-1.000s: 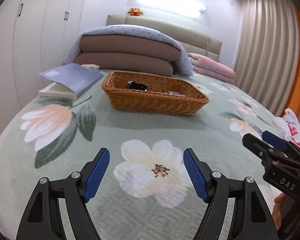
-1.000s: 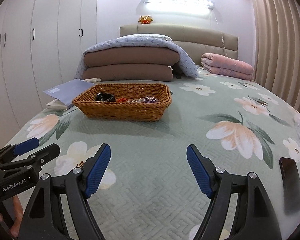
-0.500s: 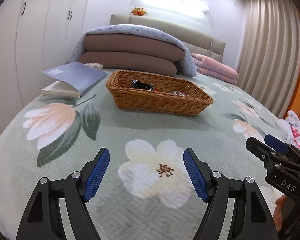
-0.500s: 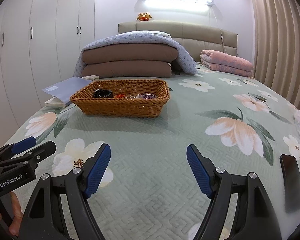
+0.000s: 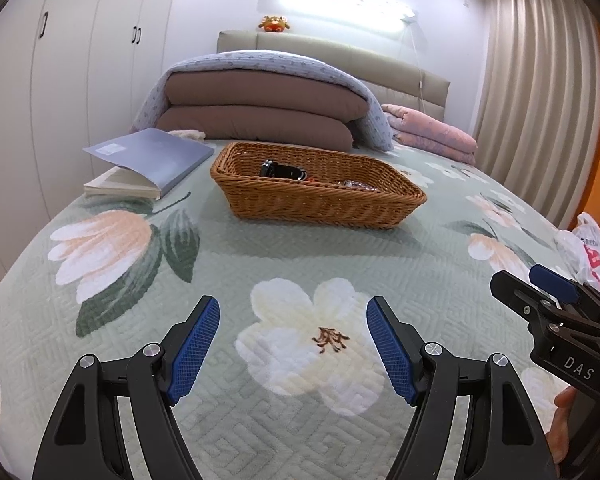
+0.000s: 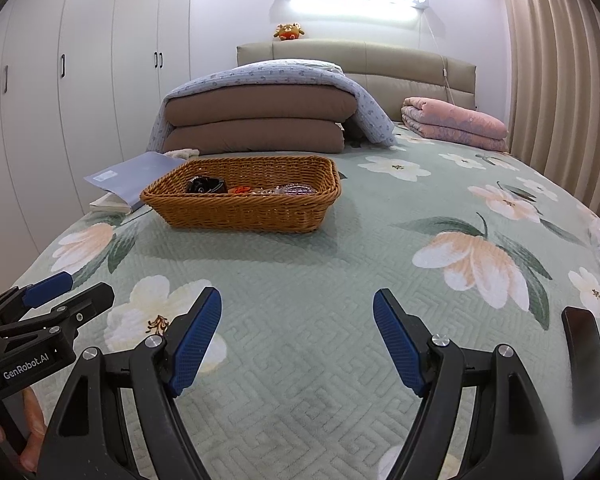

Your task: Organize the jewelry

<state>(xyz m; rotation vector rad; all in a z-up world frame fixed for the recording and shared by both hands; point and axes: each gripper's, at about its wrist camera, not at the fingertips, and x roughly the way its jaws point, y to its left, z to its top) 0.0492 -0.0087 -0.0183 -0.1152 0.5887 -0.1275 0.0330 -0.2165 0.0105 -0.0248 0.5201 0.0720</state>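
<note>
We have the bed (image 5: 260,264) under us, its quilted cover soft enough that anything pressed on it will sink a little. On it, well ahead of both tools, sits the basket (image 6: 244,210), stiff woven wicker and probably light; if we must shift it, the rim on a long side is the place to pinch. The jewelry lies inside it. The watch (image 6: 204,185) at the left end looks the heaviest piece, and its band should give a firm, non-slip hold. The beaded piece (image 6: 296,190) toward the right will be limp and slippery, so we would take it across the strand, not at a single bead. The small red piece (image 6: 242,189) between them is too small to judge. Our left hand-held gripper (image 5: 292,344) and right hand-held gripper (image 6: 298,340) both stand wide with nothing between the pads.
</note>
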